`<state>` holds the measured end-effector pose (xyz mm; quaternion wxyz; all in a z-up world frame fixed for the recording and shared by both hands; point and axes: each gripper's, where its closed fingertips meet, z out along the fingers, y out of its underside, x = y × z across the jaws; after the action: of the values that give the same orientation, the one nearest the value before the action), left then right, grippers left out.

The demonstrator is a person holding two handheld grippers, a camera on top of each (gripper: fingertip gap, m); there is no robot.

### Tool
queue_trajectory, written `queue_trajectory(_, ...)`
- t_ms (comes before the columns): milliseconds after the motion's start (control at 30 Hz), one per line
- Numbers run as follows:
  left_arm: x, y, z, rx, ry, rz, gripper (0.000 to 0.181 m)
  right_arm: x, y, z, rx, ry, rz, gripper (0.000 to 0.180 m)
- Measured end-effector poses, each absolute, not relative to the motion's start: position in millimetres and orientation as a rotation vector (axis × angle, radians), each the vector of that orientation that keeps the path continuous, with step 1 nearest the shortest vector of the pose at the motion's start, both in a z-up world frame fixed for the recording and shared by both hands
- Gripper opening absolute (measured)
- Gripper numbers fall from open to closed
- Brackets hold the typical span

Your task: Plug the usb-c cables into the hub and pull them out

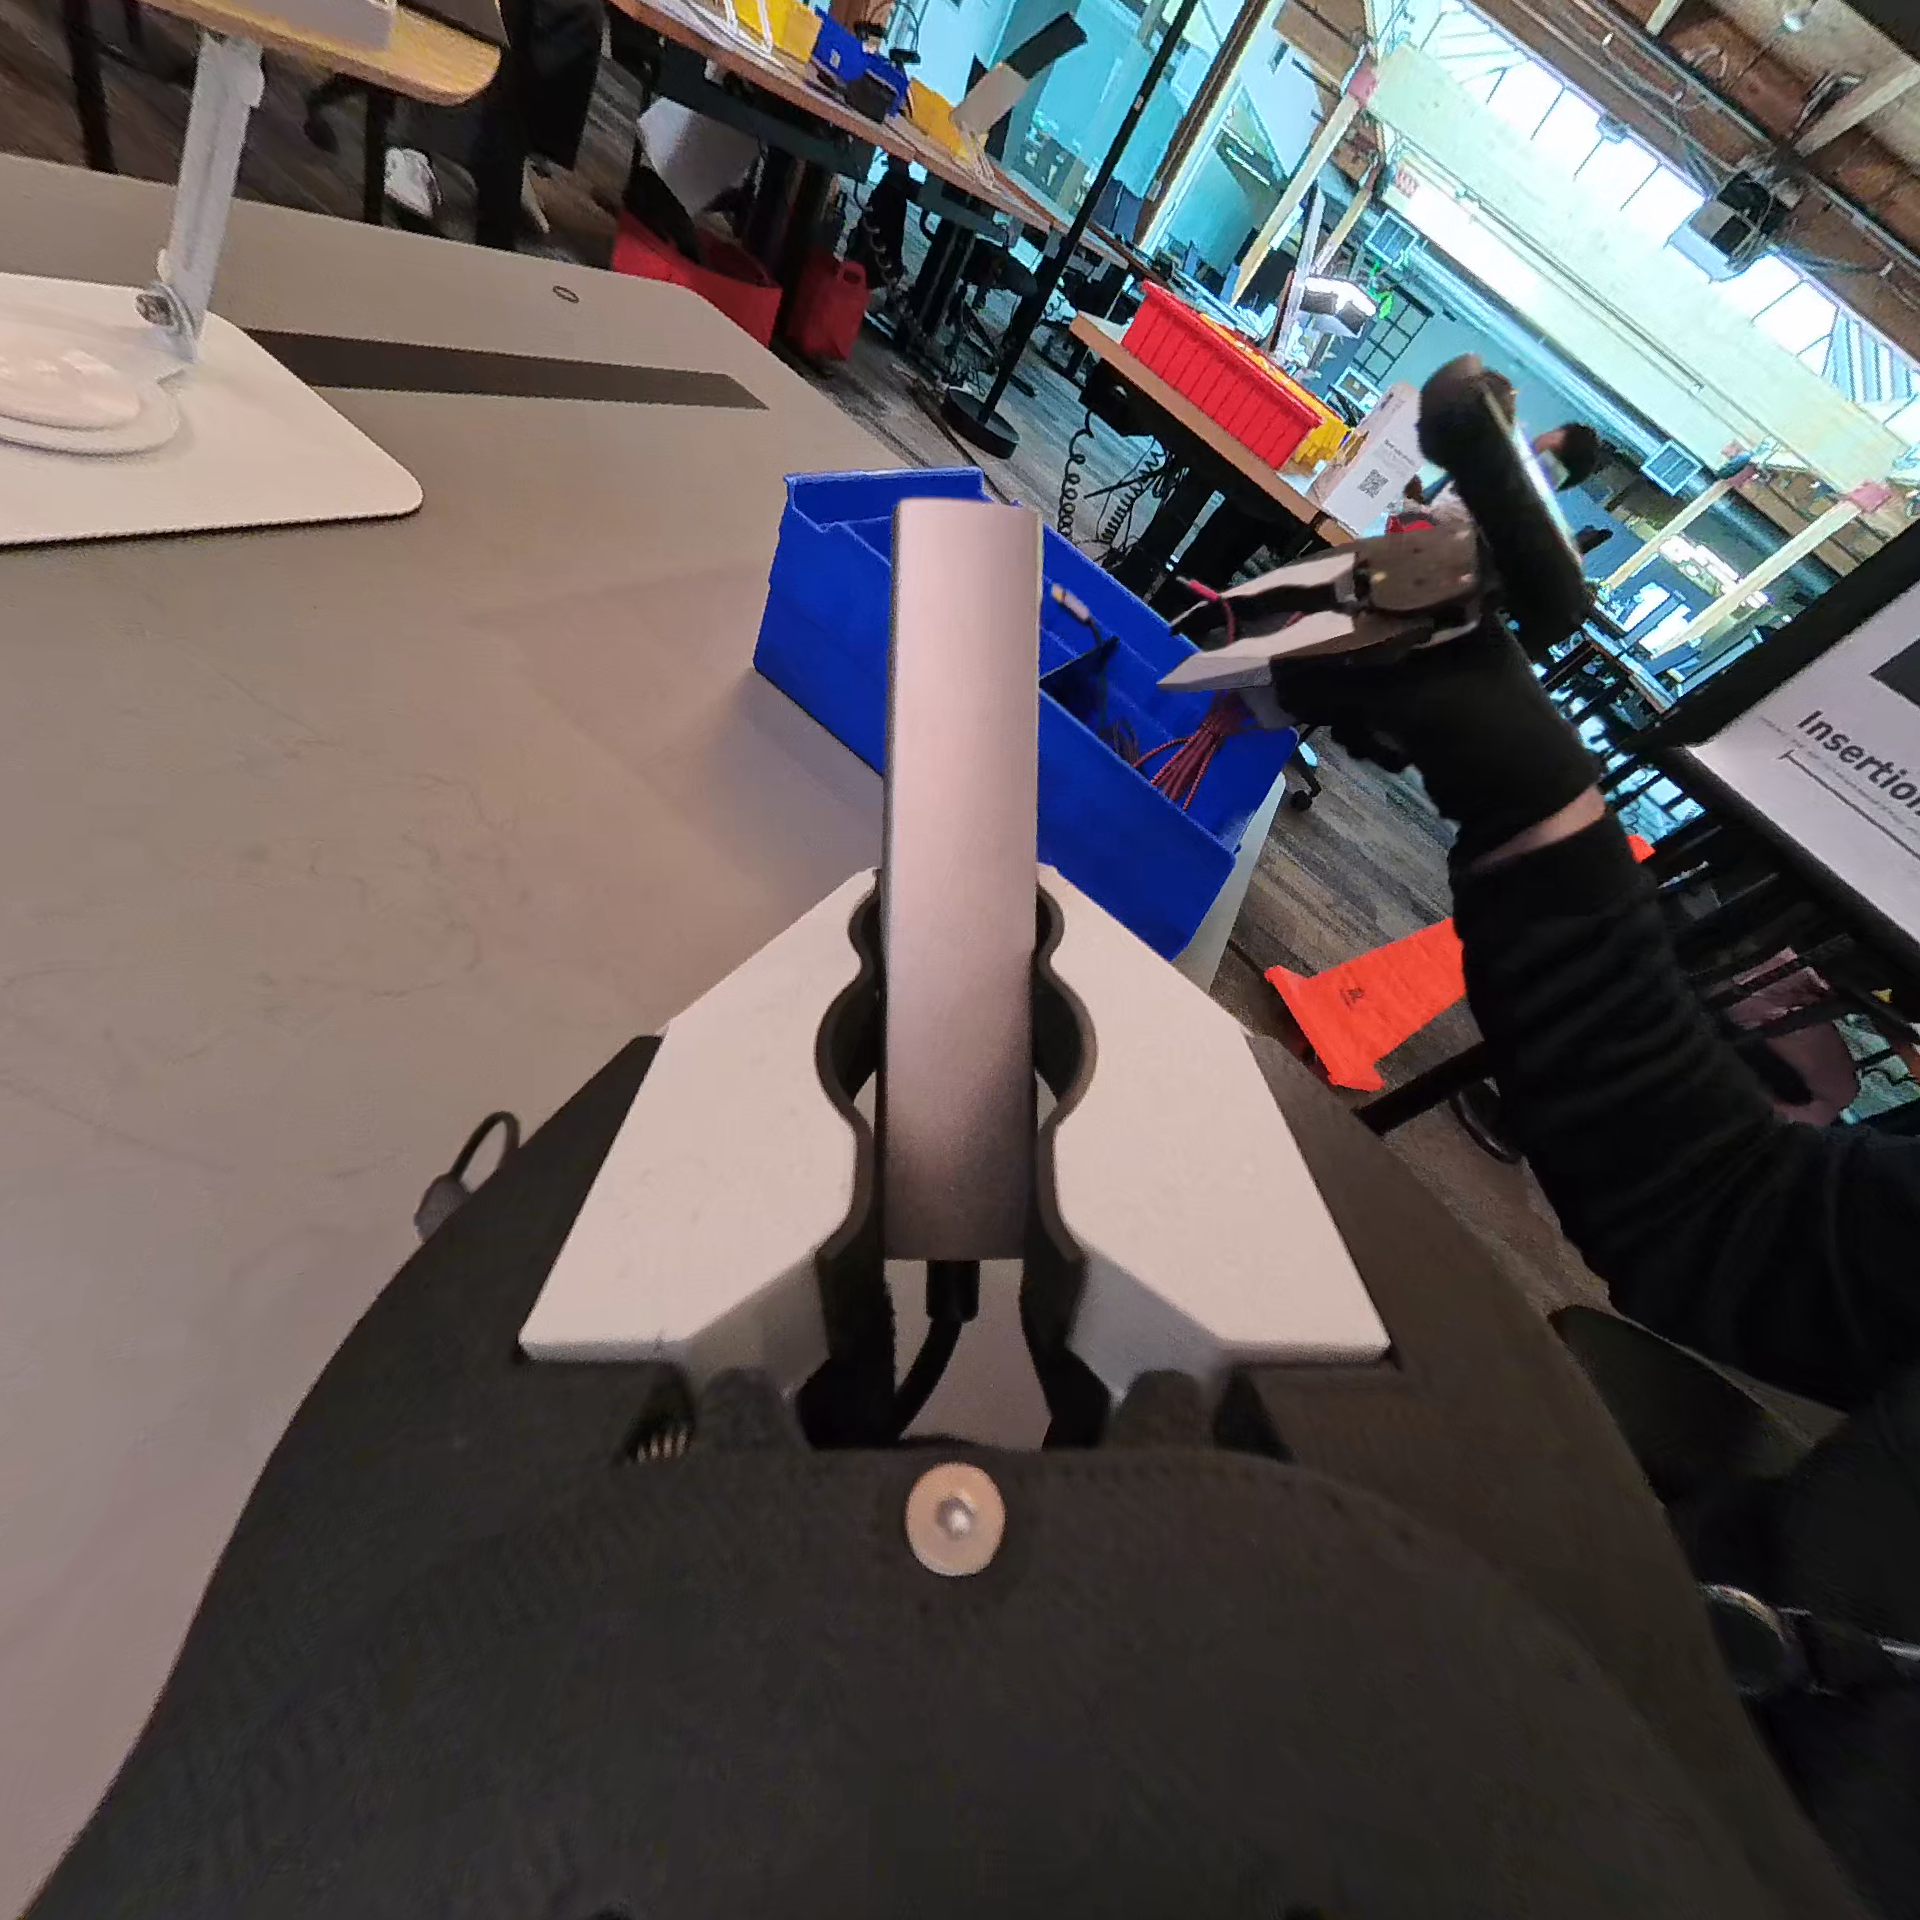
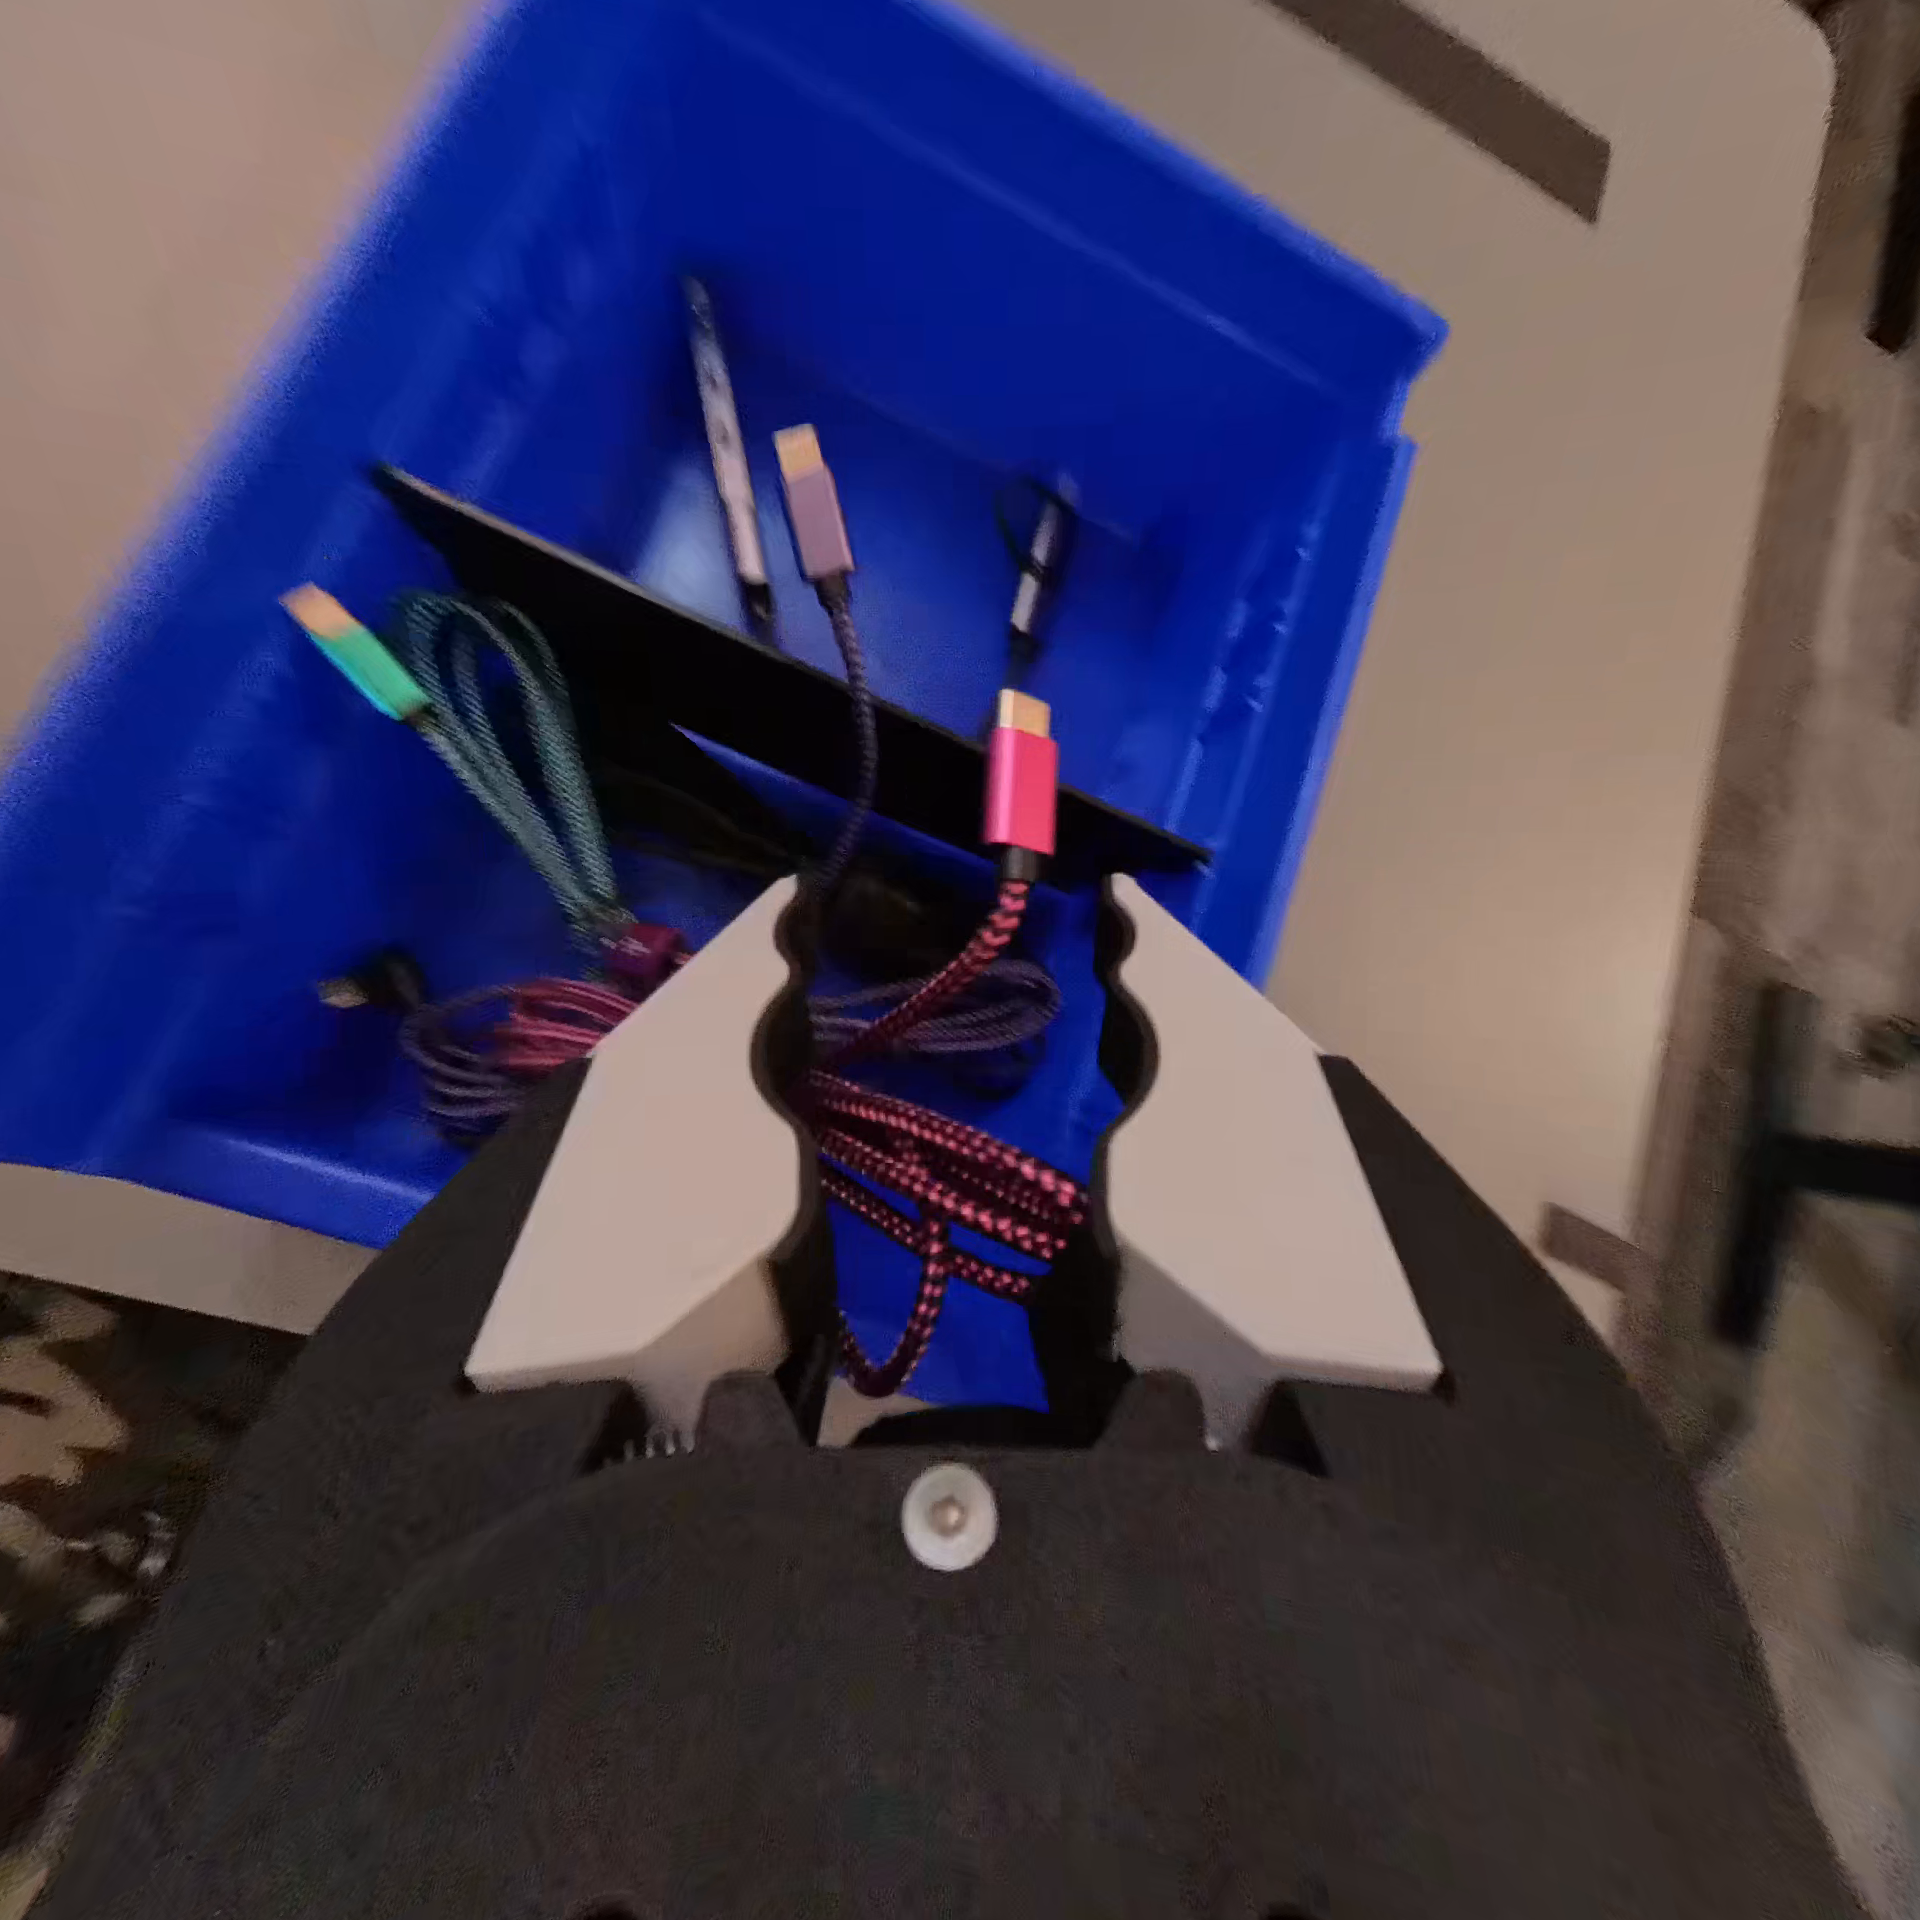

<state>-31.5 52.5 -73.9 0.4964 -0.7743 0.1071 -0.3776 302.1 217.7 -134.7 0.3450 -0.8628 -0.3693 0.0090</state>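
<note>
The left tool (image 1: 958,1049) pinches a slim grey hub (image 1: 961,883) between its two pads, holding it upright above the grey worktop (image 1: 364,831), with a dark lead trailing from the hub's near end. No cable is plugged into the hub as far as the left wrist view shows, though its far end and side ports are not visible. The right tool (image 2: 951,1039) has its jaws spread and grips nothing; it hangs over a blue bin (image 2: 935,260) that sits at the worktop's edge. Inside the bin, a black divider (image 2: 727,665) splits the space, and several braided cables lie loose: a pink-plugged cable (image 2: 1020,774) whose plug stands just ahead of the spread jaws, a green-plugged cable (image 2: 358,655) to its left, and a purple-plugged cable (image 2: 816,509) reaching past the divider. Judging from this, the task is at its start: the hub is in hand, a cable has yet to be picked, and every plugging and pulling step is left. The pink plug looks like the nearest pick.
</note>
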Motion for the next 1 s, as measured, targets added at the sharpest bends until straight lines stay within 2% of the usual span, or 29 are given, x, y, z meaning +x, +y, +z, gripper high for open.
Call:
queue_trajectory(67,-28.9,52.5,-75.3,-1.879,0.268,-0.917,0.022,316.2,221.6,-140.1,-2.263,-1.022,-0.119,0.056)
queue_trajectory(133,-27.1,51.9,-77.1,-1.889,0.279,-0.913,0.022,320.2,217.9,-151.3,-2.327,-1.092,-0.113,0.079)
queue_trajectory(233,-27.1,50.9,-79.0,-1.898,0.295,-0.891,0.022,328.2,220.5,-147.7,-2.335,-1.114,-0.14,0.106)
queue_trajectory(267,-27.2,50.5,-79.6,-1.902,0.301,-0.885,0.022,323.0,219.6,-139.9,-2.318,-1.096,-0.073,0.108)
queue_trajectory(333,-27.5,50.3,-79.2,-1.895,0.312,-0.868,0.022,320.9,225.6,-113.4,-2.235,-1.028,-0.076,0.102)
queue_trajectory(433,-28.4,51.8,-77.4,-1.88,0.347,-0.779,0.022,272.6,207.4,-67.2,-2.033,-1.044,0.073,0.078)
queue_trajectory(567,-25.5,55.8,-75.5,-1.839,0.473,-0.506,0.022,140.1,122.4,-22.3,-1.763,-1.208,0.809,0.076)
queue_trajectory(733,-13.5,53.2,-69.2,-1.757,0.641,-0.154,0.022,41.0,49.4,-26.8,-1.698,-1.378,1.349,0.073)
queue_trajectory(900,-0.3,45.3,-67.8,-1.649,0.806,0.088,0.022,0.9,23.2,-39.3,-1.723,-1.405,1.642,0.056)
queue_trajectory(933,1.6,44.3,-69.1,-1.637,0.827,0.119,0.022,-2.3,18.7,-39.2,-1.71,-1.409,1.699,0.04)
queue_trajectory(1000,4.8,43.2,-73.1,-1.618,0.873,0.177,0.021,-5.4,8.4,-38.7,-1.69,-1.427,1.805,0.025)
